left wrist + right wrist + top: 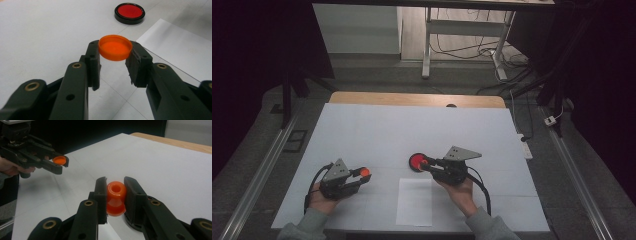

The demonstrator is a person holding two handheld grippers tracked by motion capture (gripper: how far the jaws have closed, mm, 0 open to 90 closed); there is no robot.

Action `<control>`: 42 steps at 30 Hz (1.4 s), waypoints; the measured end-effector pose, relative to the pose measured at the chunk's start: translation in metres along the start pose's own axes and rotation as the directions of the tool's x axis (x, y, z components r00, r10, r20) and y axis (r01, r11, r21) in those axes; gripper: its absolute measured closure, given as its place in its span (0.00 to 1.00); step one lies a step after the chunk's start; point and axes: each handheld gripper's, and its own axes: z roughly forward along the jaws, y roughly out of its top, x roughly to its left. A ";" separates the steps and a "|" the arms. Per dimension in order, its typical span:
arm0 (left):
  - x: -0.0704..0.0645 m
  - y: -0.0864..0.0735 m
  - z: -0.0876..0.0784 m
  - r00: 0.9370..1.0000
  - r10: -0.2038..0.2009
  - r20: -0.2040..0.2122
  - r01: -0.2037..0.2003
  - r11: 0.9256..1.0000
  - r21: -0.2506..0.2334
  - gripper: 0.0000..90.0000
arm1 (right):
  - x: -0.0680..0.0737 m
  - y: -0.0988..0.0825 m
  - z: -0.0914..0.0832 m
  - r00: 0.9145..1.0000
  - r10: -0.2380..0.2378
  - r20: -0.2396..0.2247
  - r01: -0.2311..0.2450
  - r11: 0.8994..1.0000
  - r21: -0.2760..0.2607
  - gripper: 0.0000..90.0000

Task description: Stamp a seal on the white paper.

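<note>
- Nearest the high camera: two hands at the table's near edge, each bearing a tong-type gripper, with the white paper sheet (414,202) lying between them; the sheet serves as the landmark below
- Left gripper (360,176), just left of the sheet: jaws drawn in tight on the orange cap (115,47), pads pressing its rim from both sides. The cap sits hollow side up, held clear of the table
- Right gripper (427,164), just beyond the sheet's far edge: jaws closed firmly on the orange bottle (116,198), gripped at its neck, its open mouth turned toward the camera that rides on this gripper
- Red dish with black rim (417,161), on the table just past the sheet, close under the right gripper's tips
- Judgement on the step in hand: cap and bottle are well apart, so the work looks like bringing them together. To do it well, the cap's hollow should be turned to face the mouth, the two lined up on one axis, and the closing made slowly with both grips kept firm
- Appearance: cap is shallow, round, translucent orange; bottle is small, glossy orange plastic, rounded at the mouth and flaring below the neck
</note>
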 end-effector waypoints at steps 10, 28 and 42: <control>0.001 0.000 0.000 1.000 0.001 0.000 -0.001 1.000 0.001 0.71 | 0.004 -0.004 -0.004 1.000 -0.015 -0.011 0.015 1.000 0.014 0.81; 0.001 0.000 0.000 1.000 -0.001 0.001 0.001 1.000 0.002 0.71 | 0.019 -0.012 -0.001 0.998 -0.031 -0.054 0.034 0.999 0.043 0.81; 0.001 0.000 0.000 1.000 -0.002 0.001 0.002 1.000 0.002 0.71 | 0.029 -0.023 -0.002 0.996 -0.038 -0.085 0.045 0.995 0.091 0.81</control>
